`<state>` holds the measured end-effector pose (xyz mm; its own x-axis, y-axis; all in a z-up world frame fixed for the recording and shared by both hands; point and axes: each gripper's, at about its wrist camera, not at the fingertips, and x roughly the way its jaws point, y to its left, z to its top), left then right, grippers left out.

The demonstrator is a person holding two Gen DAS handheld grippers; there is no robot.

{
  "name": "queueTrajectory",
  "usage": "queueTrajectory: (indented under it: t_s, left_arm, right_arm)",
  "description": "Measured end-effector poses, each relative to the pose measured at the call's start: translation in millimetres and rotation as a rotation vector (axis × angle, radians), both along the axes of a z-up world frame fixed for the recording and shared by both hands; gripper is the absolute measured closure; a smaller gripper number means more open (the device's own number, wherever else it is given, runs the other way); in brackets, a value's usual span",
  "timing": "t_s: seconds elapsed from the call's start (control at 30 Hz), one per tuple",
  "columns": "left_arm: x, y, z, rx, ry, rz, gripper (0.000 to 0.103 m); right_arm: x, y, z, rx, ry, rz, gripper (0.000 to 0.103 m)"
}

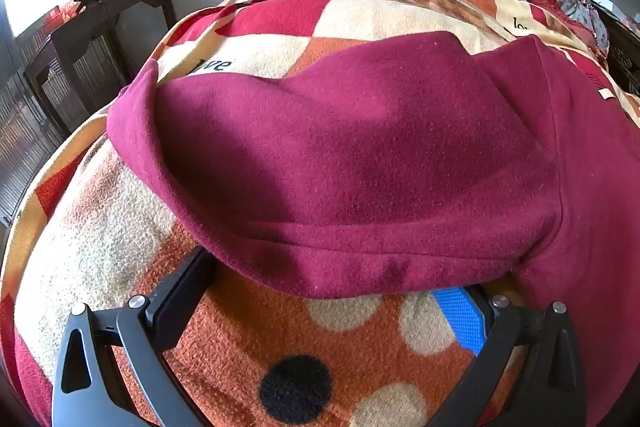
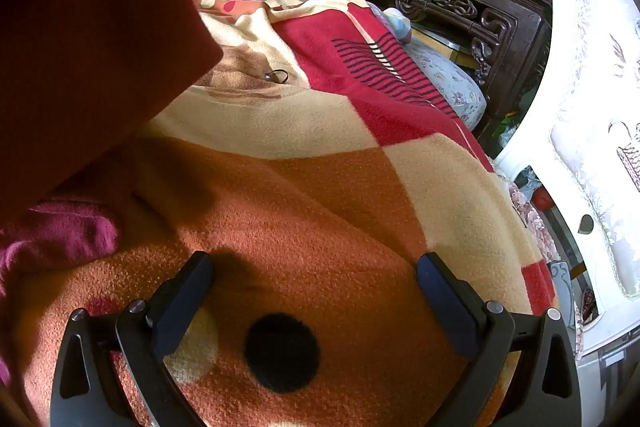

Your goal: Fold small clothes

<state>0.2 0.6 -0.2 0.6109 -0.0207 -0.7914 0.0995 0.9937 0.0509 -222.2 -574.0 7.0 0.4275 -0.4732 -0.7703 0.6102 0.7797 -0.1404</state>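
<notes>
We see a bed covered by a fleece blanket in orange, cream and red blocks. A maroon garment lies spread on it. Our left tongs gape wide at its near hem, gripping nothing; our right tongs are spread empty over bare blanket beside it.

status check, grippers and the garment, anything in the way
Left gripper open at maroon garment's near hem. Right gripper open, empty, over blanket. Nothing blocking.
</notes>
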Motion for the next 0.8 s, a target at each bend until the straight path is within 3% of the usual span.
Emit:
queueTrajectory:
  t_s: [0.3,0.5,0.57,0.8]
  left_arm:
    - [0.7,4.3,0.7,0.006,-0.002,0.0,0.0]
    - [-4.6,-0.7,9.0,-0.009,0.048,-0.026,0.0]
    - [-18.1,0.0,18.9,-0.04,0.03,-0.046,0.0]
    - [-46.1,-14.0,43.3,-0.014,-0.034,-0.085,0.0]
  right_arm:
    - [0.0,0.0,0.0,0.0,-0.001,0.0,0.0]
    - [0.0,0.1,0.4,0.003,-0.002,0.0,0.0]
    - [1.0,2.0,0.7,-0.004,0.001,0.0,0.0]
    - [1.2,4.2,-2.9,-0.002,0.0,0.0,0.0]
